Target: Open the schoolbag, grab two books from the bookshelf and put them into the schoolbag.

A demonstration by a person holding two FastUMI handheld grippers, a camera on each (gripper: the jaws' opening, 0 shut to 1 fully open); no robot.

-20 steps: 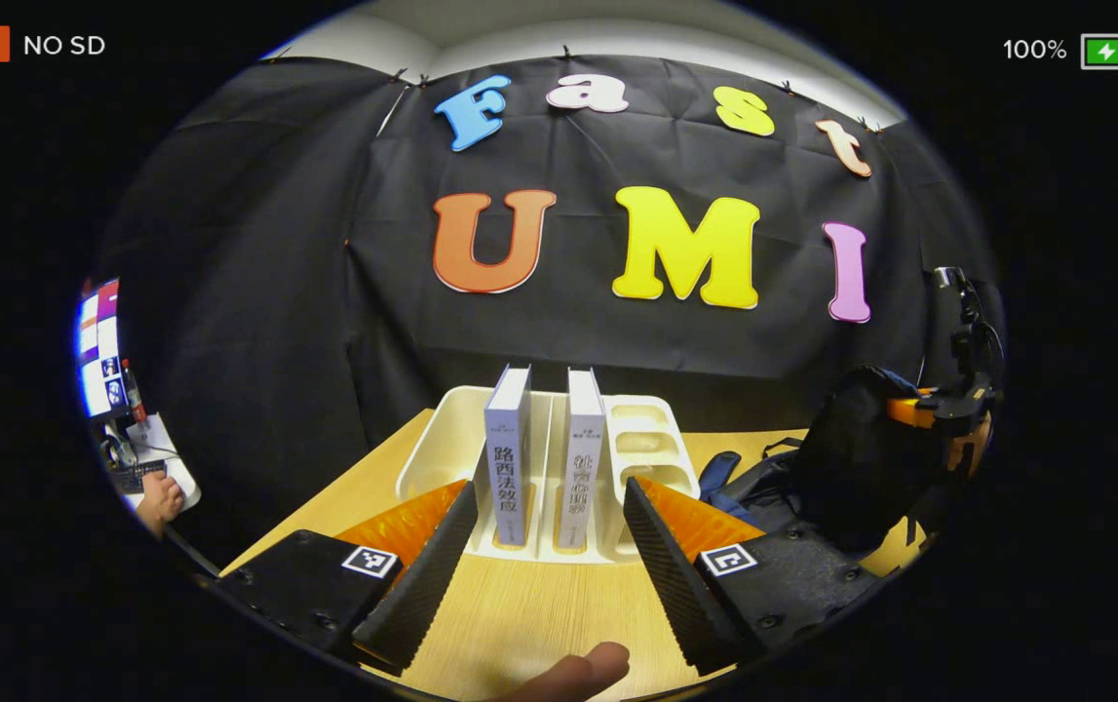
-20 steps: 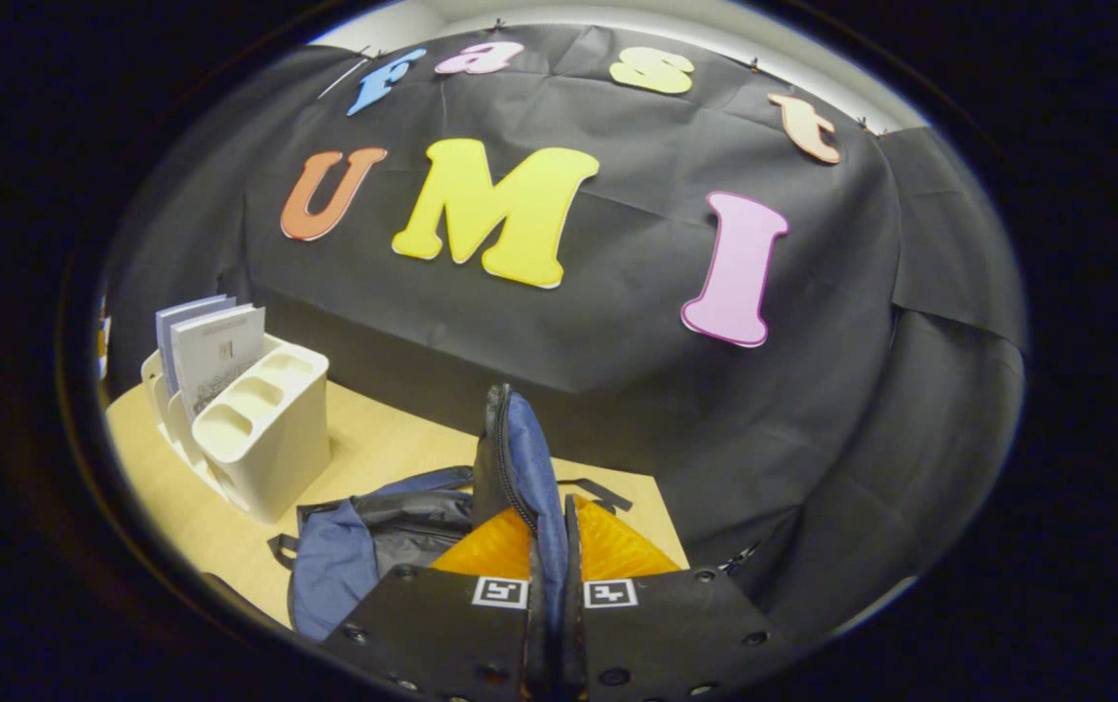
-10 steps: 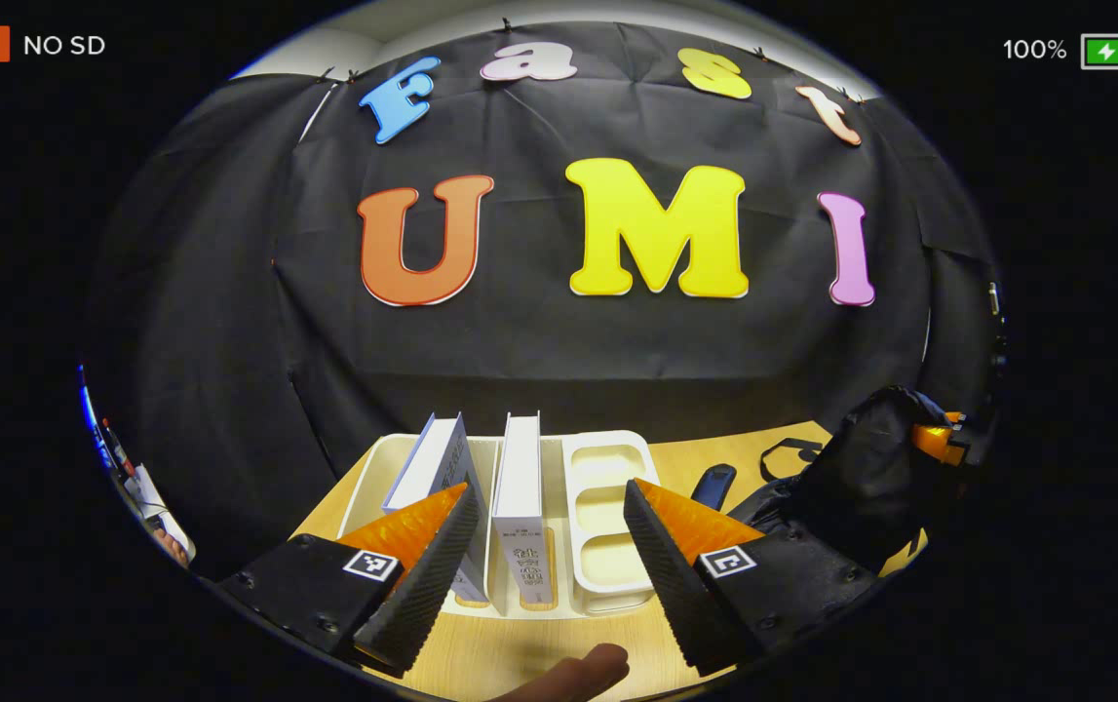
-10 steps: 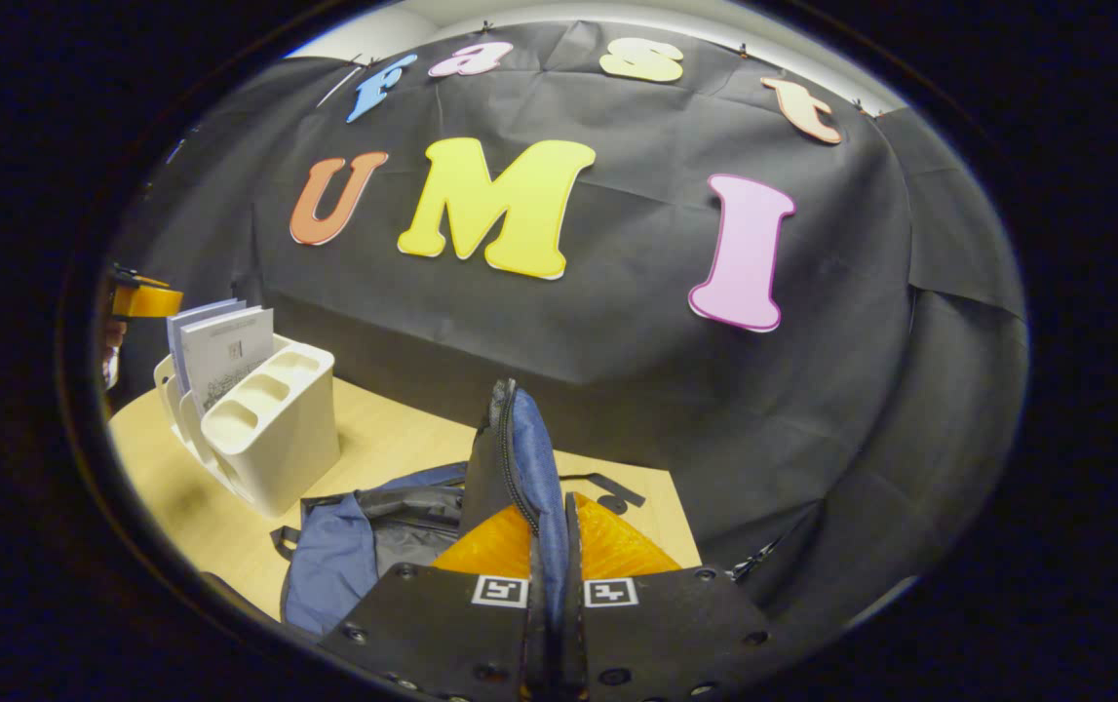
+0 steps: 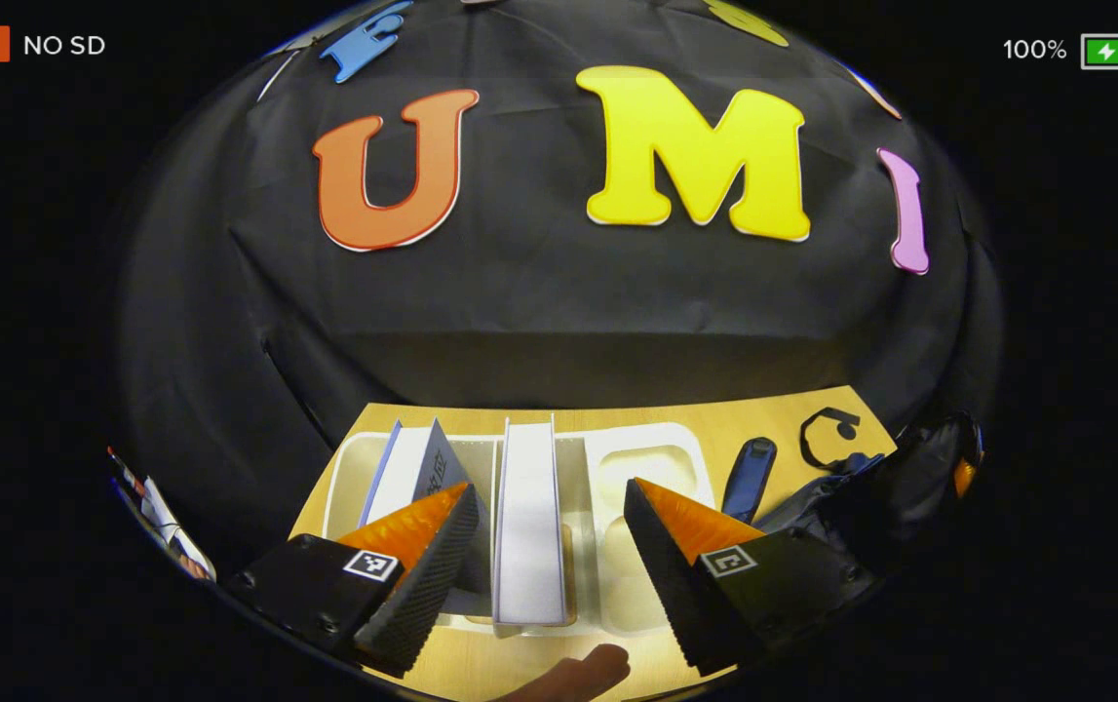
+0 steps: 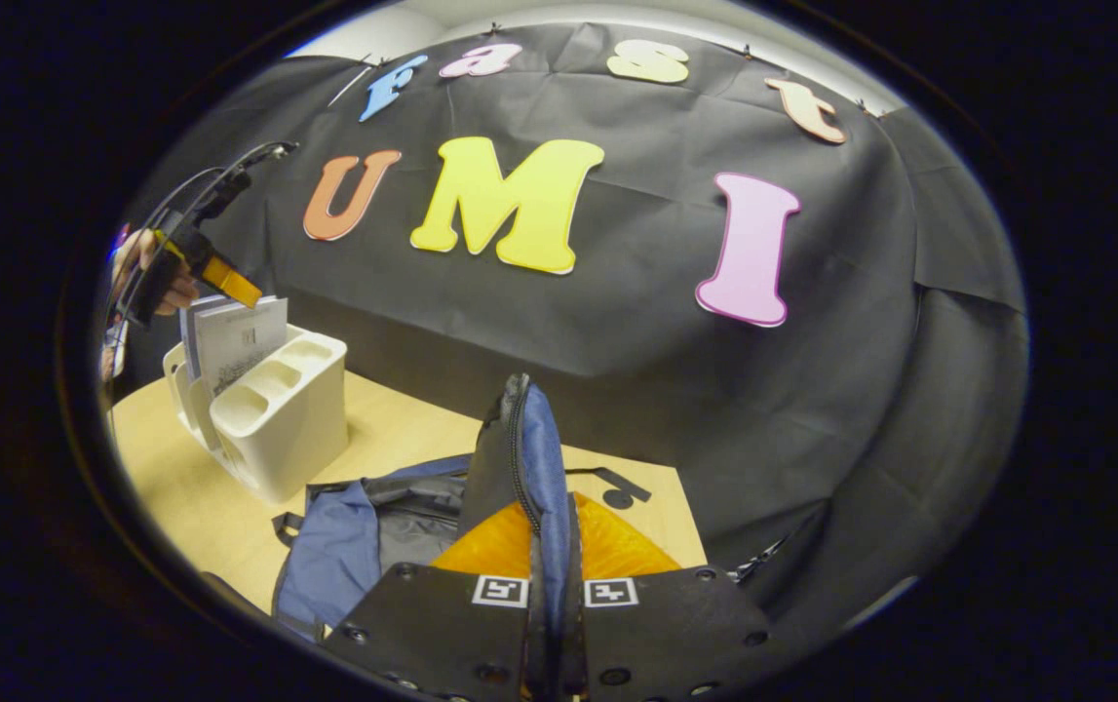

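Wooden table (image 6: 378,439): bookshelf (image 5: 656,458), likely two books (image 5: 527,497); schoolbag (image 6: 520,468) in right claw (image 6: 551,624).

In my left gripper view, the bookshelf (image 5: 656,458) sat on the bench (image 5: 773,421) at lower centre, two books (image 5: 527,517) standing in its left slots between my left gripper (image 5: 549,546) fingers. In my right gripper view, the schoolbag (image 6: 393,531) lay at lower centre, the bookshelf to its upper left.

Black cloth wall (image 6: 636,322) hangs behind a light wooden table (image 6: 178,497).
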